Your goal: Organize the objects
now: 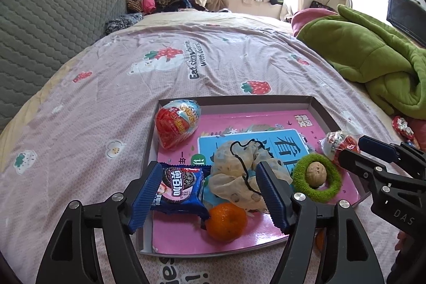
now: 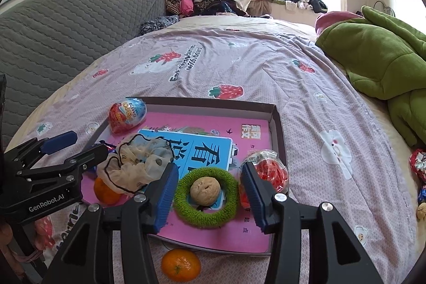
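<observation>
A shallow grey box [image 1: 316, 108] with a pink book inside lies on the bed. In it are a blue cookie packet [image 1: 178, 188], a tangerine [image 1: 226, 221], a cream hair scrunchie [image 1: 239, 169], a red-blue toy egg [image 1: 177, 121], a green hair ring [image 1: 318, 178] around a walnut [image 1: 315, 173], and a red candy bag [image 2: 269, 172]. My left gripper [image 1: 206, 193] is open over the packet, which touches its left pad. My right gripper [image 2: 209, 193] is open around the green ring [image 2: 206, 194]. A second tangerine [image 2: 181, 265] lies on the sheet before the box [image 2: 277, 124].
A green blanket [image 1: 372, 63] is heaped on the bed's right side. A grey quilted headboard [image 1: 48, 25] runs along the left. Small wrapped items [image 2: 419, 164] lie on the sheet to the right of the box. Clothes are piled at the far end by the window.
</observation>
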### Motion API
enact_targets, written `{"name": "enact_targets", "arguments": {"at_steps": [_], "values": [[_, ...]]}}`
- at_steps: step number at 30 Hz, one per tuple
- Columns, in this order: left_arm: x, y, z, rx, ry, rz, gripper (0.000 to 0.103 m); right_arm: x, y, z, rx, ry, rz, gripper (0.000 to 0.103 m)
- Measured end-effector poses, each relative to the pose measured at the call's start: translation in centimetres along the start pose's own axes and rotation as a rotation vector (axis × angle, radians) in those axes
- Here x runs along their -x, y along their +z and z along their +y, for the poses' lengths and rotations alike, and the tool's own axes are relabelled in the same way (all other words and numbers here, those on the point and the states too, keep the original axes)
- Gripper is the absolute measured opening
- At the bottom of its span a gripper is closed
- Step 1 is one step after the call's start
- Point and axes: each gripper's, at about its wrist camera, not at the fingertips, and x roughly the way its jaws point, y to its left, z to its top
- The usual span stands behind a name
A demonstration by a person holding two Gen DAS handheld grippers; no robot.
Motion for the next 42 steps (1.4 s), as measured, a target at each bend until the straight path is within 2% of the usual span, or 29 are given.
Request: {"name": "enact_targets", "arguments": {"at_steps": [16,20,25,29,34,42], "values": [[3.3,-0.6,0.3,0.01,0.083,-0.013,0.075,3.6,-0.1,0.0,-0.03,0.019,-0.064,0.051],[4.6,-1.0,0.4,0.015,0.09,-0.021,0.075,4.8,-0.4,-0.1,-0.05,0.027,-0.086,0.057],[6.2,-1.8,0.7,0.02,0.095,-0.035,0.075,6.5,-0.8,-0.2,-0.059,0.03,-0.114,0.058],[7.2,-2.8,0.7,0.031,0.094,-0.04,0.075,7.9,-2.0,-0.3,-0.068,0.029,-0.124,0.063],[7.9,-4.4,0.7,0.038,0.095,-0.037,0.075,8.9,-4.1,-0.6,-0.08,0.019,-0.128,0.063],[7.8,-7.8,0.8,0.034,0.117,-0.003,0.075,8.7,-8.0,-1.1,-0.104,0.002,-0.081,0.064]]}}
